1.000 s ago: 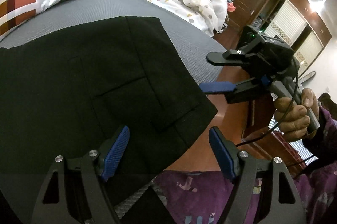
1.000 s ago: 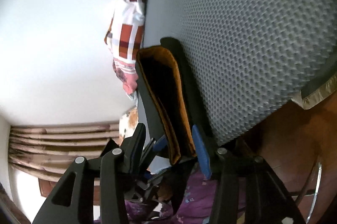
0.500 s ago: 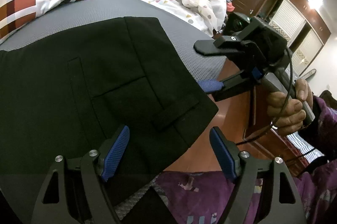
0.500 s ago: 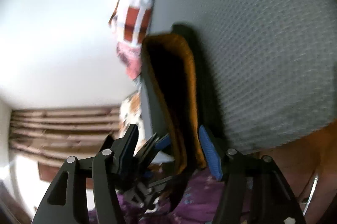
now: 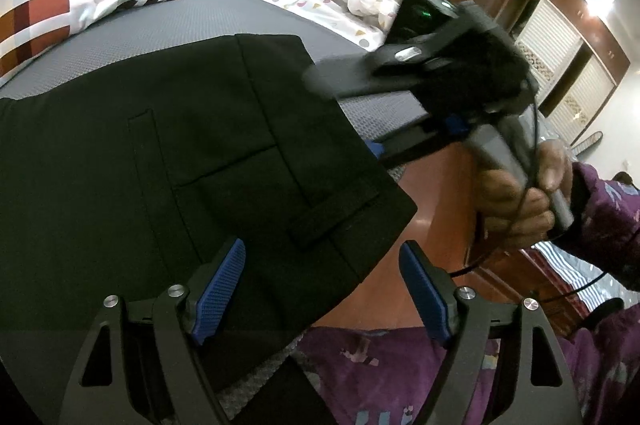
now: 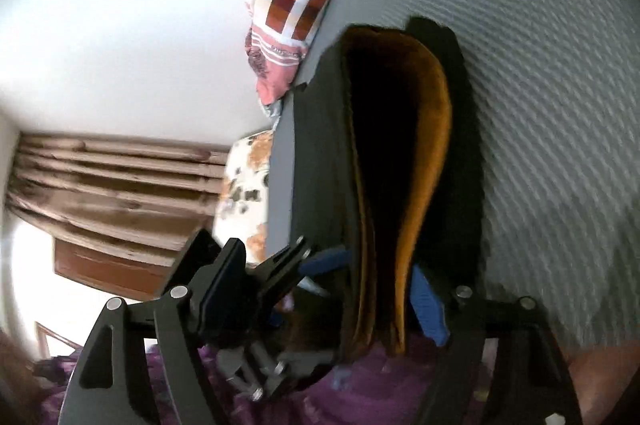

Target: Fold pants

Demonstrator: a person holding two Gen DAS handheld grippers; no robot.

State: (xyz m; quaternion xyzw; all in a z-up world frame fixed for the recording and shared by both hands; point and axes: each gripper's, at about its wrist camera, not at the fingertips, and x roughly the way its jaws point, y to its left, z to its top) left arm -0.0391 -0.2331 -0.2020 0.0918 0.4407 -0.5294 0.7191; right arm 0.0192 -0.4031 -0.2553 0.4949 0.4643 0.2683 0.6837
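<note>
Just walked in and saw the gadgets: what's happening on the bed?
A person is folding black pants on a grey mattress, one handheld claw in each hand. The pants lie folded flat. The left claw hovers open over their near corner without gripping. The right claw has just been opening at the waistband edge, whose orange lining shows; the fabric sits between its fingers, unpinched.

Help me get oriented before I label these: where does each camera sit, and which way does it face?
Left wrist: on the left gripper, angled down at black pants on the grey bed; the person's hand and the right gripper show.
Right wrist: on the right gripper, rolled sideways, facing the pants' open waistband; a purple sleeve shows.
Shared: pants, bed, checked pillow, left gripper.
</note>
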